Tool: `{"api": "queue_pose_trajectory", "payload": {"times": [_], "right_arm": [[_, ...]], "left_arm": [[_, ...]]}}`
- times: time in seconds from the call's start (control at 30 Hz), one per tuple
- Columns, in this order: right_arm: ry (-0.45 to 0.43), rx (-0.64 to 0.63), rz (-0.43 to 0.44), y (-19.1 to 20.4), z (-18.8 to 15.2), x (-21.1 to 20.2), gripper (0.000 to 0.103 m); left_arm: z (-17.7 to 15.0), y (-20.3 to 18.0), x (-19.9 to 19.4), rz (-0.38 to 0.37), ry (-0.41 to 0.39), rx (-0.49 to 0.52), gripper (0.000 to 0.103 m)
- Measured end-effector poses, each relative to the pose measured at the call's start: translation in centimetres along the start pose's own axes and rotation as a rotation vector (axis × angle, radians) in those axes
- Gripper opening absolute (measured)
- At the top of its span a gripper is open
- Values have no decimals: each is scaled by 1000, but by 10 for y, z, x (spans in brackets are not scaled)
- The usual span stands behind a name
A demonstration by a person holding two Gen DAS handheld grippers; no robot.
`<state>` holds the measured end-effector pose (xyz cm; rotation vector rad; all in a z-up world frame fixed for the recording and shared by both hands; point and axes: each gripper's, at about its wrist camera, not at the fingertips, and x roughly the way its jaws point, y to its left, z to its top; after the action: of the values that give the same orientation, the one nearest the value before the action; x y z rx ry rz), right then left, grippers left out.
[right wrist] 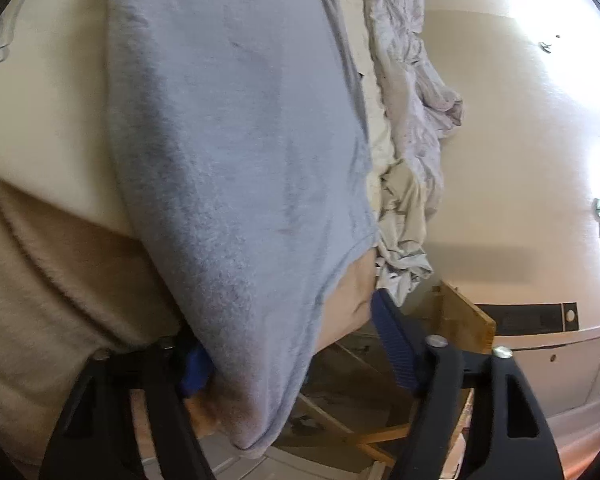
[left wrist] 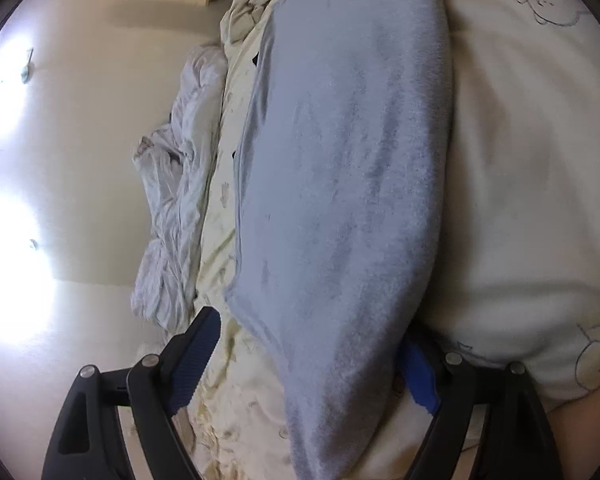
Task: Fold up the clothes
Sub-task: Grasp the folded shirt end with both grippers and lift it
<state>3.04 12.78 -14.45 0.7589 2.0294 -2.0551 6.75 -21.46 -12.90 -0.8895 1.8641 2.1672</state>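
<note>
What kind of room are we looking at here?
Probably a bedroom or laundry corner at home. A grey-blue garment lies over a cream blanket printed with cartoon bears, with crumpled white clothes beside it, against a plain wall.

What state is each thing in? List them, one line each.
Blue-grey towel: stretched out flat, one end lying between each gripper's spread fingers.
Left gripper: open, fingers wide apart around the towel's end.
Right gripper: open, fingers wide apart around the towel's other end.
White clothes: crumpled in a heap, unfolded.
Cream blanket: spread out under the towel.
</note>
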Motion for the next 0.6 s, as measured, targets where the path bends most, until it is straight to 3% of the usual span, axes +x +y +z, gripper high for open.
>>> {"api": "queue_pose_trajectory", "payload": {"times": [0.07, 0.13, 0.23, 0.3, 0.33, 0.37, 0.4, 0.47, 0.6], "right_arm": [[34, 16, 32, 1, -1, 6, 55], [83, -15, 58, 7, 0, 18, 54], [64, -21, 31, 8, 3, 19, 54], [55, -3, 37, 4, 4, 18, 39], [48, 7, 42, 2, 4, 17, 35], [43, 13, 57, 0, 4, 19, 17], [39, 17, 70, -1, 5, 20, 11], [35, 0, 79, 1, 7, 21, 10], [5, 14, 33, -21, 4, 14, 7]], "left_arm": [[0, 3, 4, -21, 10, -5, 84], [0, 6, 7, -15, 17, 1, 84], [-3, 16, 17, 28, 38, 3, 83], [-7, 23, 27, -17, 79, -36, 64], [-8, 22, 34, -54, 104, -37, 31], [-9, 21, 39, -85, 124, -34, 9], [-8, 18, 42, -95, 127, -21, 9], [-4, 15, 43, -109, 111, -4, 7], [-3, 42, 27, -68, 93, -82, 6]]}}
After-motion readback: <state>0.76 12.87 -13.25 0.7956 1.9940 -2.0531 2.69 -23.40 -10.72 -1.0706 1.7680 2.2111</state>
